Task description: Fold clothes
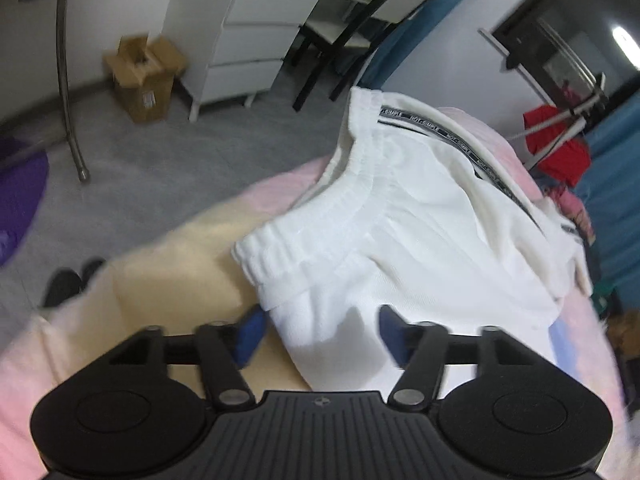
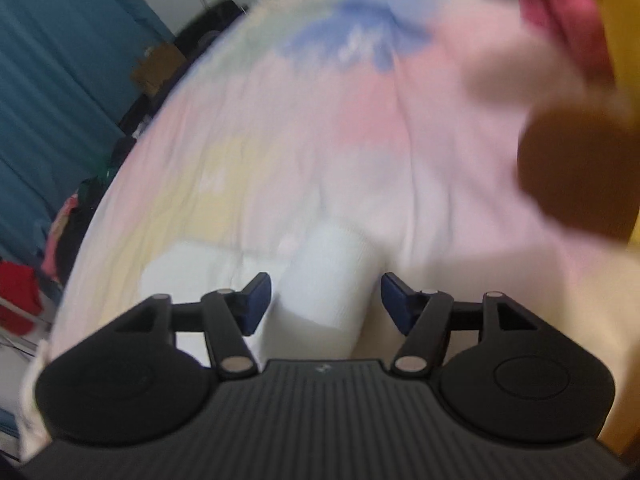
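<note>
White trousers (image 1: 404,236) with an elastic waistband and a black lettered side stripe lie folded over on a pastel bedspread (image 1: 168,276). My left gripper (image 1: 320,336) is open, its blue pads on either side of the trousers' near edge. In the right wrist view a white trouser leg (image 2: 324,280) lies on the bedspread (image 2: 320,140). My right gripper (image 2: 325,304) is open and straddles that leg end. Both views are blurred.
A grey carpet (image 1: 180,168), a cardboard box (image 1: 142,76), a white drawer unit (image 1: 248,48) and a black chair lie beyond the bed. A red garment (image 1: 560,144) hangs on a rack. A blurred plush toy (image 2: 576,168) sits at the right.
</note>
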The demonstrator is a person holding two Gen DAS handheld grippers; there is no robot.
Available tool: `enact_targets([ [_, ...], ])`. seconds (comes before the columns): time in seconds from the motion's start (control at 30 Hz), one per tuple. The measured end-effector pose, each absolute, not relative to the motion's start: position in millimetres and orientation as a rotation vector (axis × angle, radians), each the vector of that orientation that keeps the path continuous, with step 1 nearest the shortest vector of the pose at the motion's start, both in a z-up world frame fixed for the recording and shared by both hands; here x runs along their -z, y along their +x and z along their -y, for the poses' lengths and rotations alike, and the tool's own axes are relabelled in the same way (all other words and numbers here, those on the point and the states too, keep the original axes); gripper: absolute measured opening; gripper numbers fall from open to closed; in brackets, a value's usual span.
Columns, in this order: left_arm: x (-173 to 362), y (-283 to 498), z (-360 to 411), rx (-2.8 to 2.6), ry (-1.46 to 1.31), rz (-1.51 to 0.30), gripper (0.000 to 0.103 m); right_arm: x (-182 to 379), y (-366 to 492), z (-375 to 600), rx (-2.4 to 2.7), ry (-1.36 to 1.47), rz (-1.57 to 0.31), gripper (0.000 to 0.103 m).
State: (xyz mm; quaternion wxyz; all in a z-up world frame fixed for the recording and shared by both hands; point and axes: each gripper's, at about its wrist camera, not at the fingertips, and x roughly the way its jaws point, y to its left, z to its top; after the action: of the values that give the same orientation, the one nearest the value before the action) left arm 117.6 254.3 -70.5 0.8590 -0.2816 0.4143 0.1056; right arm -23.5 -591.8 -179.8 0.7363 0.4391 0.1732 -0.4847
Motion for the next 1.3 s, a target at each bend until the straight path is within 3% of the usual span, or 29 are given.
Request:
enact_targets([
  [0.07,58,113,-244,-0.233,-0.492,-0.820,0.080,164,-18,583,1.073,0.853,-0.362,0.064],
  [0.37,-6,96,-129,-0.151,-0.214,-0.561,0.087,64,29,475,0.606,0.455,-0.287,0.064],
  [0.7,-35,112,39,0.114,-0.032,-0.437,0.087,36,38,370,0.258,0.307,-0.243,0.064],
  [0.93,1,132,98,0.194,0.043,-0.402,0.087,56,53,329,0.218,0.250,-0.239,0.064],
  [1.3,59,175,97,0.213,0.119,-0.436,0.086,82,92,311,0.231,0.223,-0.267,0.064],
])
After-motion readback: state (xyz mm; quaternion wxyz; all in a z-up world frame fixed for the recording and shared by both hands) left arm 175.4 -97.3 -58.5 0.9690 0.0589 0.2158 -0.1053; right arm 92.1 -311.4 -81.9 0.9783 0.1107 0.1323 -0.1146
